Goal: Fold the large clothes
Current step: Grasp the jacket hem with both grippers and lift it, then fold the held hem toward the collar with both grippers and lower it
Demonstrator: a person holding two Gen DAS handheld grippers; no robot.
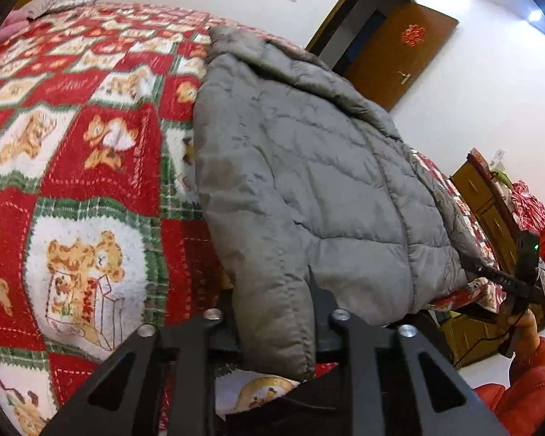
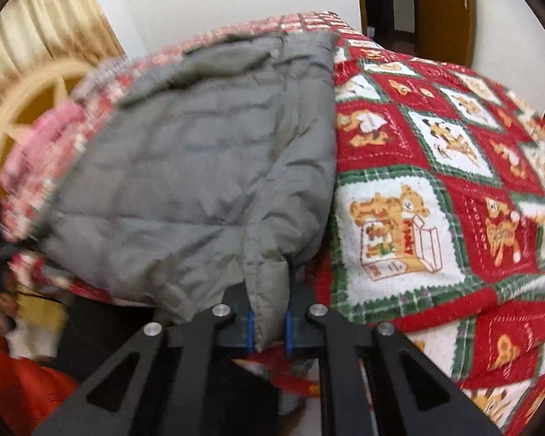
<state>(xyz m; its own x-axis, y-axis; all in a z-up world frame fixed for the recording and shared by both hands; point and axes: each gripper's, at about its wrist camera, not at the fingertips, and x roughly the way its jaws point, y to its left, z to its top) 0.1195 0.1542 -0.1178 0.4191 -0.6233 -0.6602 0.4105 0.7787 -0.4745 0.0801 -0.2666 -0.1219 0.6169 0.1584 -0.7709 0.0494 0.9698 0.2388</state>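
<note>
A grey padded jacket (image 1: 309, 167) lies spread flat on the bed, its hem at the near edge. In the left wrist view my left gripper (image 1: 272, 290) is shut on the hem's near corner, with puffy fabric bulging between the black fingers. At the far right of that view, the right gripper (image 1: 479, 270) pinches the hem's other corner, held by a hand. The right wrist view shows the jacket (image 2: 200, 167) again. There my right gripper (image 2: 269, 290) is shut on a fold of hem squeezed between its blue pads (image 2: 250, 327).
A red, green and white teddy-bear quilt (image 1: 91, 145) (image 2: 436, 181) covers the bed. A brown door (image 1: 392, 54) stands open behind it. A wooden cabinet (image 1: 490, 200) stands at the right, a curtain (image 2: 36, 29) and pink pillows (image 2: 36, 145) at the left. The person's red sleeve (image 1: 519, 392) is low right.
</note>
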